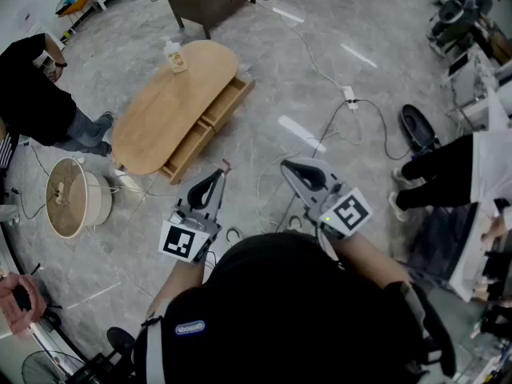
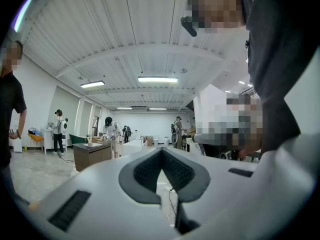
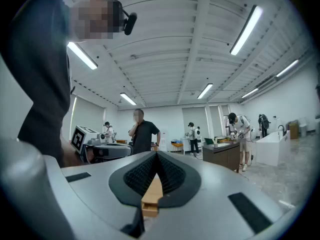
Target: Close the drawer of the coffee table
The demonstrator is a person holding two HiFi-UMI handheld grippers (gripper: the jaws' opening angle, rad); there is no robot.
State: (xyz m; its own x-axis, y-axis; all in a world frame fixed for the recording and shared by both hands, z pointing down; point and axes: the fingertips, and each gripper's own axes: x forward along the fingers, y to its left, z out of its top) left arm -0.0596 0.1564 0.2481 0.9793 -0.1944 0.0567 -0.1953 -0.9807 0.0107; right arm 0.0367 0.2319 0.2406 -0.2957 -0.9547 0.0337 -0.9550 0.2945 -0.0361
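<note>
Step in hand: approach; no contact with the drawer yet.

- Left gripper (image 1: 223,168): jaws fully closed, tips meeting, nothing held. Its own view shows only the room past the tips.
- Right gripper (image 1: 286,167): jaws likewise closed and empty. In its own view a strip of tan wood shows in the gap below the tips (image 3: 156,156). I judge this to be the furniture far ahead, not a thing gripped, since the head view shows these jaws bare.
- Both grippers are held level, side by side and close to the person's body.
- The desk (image 1: 160,106), which is the task's coffee table, stands on the floor ahead of both jaws and off to their left, well apart from them.
- The drawer (image 1: 214,118) is pulled out along the desk's side nearest the jaws, with its front panel facing them.
- A small carton (image 1: 174,57) stands on the desk's far end, clear of the drawer.

Next move (judgement): step forward and lower the grippers to drawer height. Set the closed jaws flat against the drawer front and push straight toward the desk body. The drawer is long, so one gripper near each end should keep it from skewing.
</note>
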